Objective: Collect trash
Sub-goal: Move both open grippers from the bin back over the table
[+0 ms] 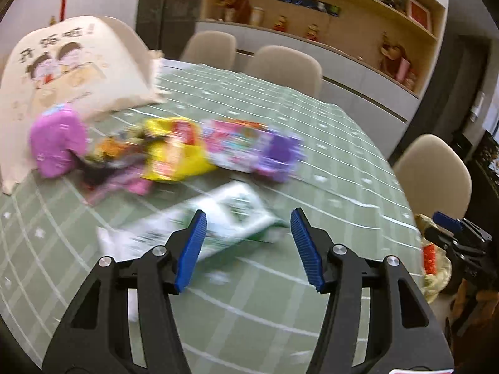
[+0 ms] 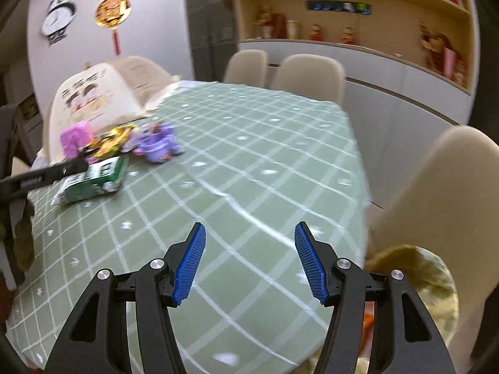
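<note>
Snack wrappers lie in a heap on the green checked tablecloth (image 1: 327,162): a green-and-white packet (image 1: 230,215), a yellow bag (image 1: 174,152), a pink-and-purple packet (image 1: 252,146) and a purple pouch (image 1: 57,143). My left gripper (image 1: 248,249) is open just above the near end of the green-and-white packet, with nothing between its blue pads. My right gripper (image 2: 249,261) is open over bare cloth (image 2: 249,155) near the table's right edge, far from the heap; the green-and-white packet (image 2: 93,180) lies at its far left. A yellowish bin bag (image 2: 421,277) gapes below the table's edge.
A cream food cover (image 1: 62,71) with a cartoon print stands behind the heap. Beige chairs (image 1: 283,65) ring the table, one (image 2: 443,187) beside the bag. The right gripper (image 1: 458,233) shows at the left view's right edge, the left gripper's arm (image 2: 46,174) at the right view's left edge.
</note>
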A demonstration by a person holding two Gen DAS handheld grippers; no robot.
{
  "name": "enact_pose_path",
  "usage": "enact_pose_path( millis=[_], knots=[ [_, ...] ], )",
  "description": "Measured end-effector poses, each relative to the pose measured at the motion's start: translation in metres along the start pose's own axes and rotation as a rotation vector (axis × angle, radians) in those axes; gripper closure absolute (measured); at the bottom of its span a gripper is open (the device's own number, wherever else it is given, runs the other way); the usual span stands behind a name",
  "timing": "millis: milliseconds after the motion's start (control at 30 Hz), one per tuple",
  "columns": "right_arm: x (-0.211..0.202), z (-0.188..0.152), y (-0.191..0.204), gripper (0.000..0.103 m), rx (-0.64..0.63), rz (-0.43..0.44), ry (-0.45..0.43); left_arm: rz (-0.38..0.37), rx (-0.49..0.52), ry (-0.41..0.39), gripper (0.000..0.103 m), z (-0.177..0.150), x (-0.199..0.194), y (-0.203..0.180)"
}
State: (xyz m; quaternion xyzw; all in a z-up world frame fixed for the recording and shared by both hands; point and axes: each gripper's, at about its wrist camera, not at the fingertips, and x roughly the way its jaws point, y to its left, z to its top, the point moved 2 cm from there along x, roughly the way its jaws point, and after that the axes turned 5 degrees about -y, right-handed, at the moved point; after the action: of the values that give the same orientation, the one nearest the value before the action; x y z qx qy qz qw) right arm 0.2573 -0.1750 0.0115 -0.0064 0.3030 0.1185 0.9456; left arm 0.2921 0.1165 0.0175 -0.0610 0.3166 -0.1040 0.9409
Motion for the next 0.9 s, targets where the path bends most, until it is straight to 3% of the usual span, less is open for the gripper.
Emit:
enact_pose_path(
  millis=[267, 567, 600, 633, 667, 767, 900],
  knots=[
    [0.033, 0.007, 0.046, 0.047, -0.025, 0.054, 0.024, 0.102, -0.118, -0.031, 0.049, 0.019, 0.007, 0.1],
    [0.055, 0.006, 0.072, 0.047, -0.056, 0.07, 0.066, 0.179, -0.186, 0.028, 0.049, 0.037, 0.06, 0.145],
    [0.055, 0.006, 0.075, 0.047, -0.065, 0.065, 0.066, 0.182, -0.187, 0.039, 0.051, 0.037, 0.065, 0.146],
    [0.055, 0.006, 0.078, 0.047, -0.073, 0.063, 0.066, 0.186, -0.186, 0.043, 0.065, 0.037, 0.066, 0.146],
    [0.055, 0.007, 0.08, 0.047, -0.078, 0.063, 0.066, 0.182, -0.183, 0.052, 0.072, 0.036, 0.066, 0.146],
    [0.055, 0.01, 0.09, 0.047, -0.095, 0.073, 0.071, 0.175, -0.162, 0.05, 0.084, 0.031, 0.055, 0.143],
    [0.055, 0.02, 0.113, 0.047, -0.118, 0.126, 0.061, 0.161, -0.164, 0.033, 0.088, 0.022, 0.03, 0.138]
  ],
)
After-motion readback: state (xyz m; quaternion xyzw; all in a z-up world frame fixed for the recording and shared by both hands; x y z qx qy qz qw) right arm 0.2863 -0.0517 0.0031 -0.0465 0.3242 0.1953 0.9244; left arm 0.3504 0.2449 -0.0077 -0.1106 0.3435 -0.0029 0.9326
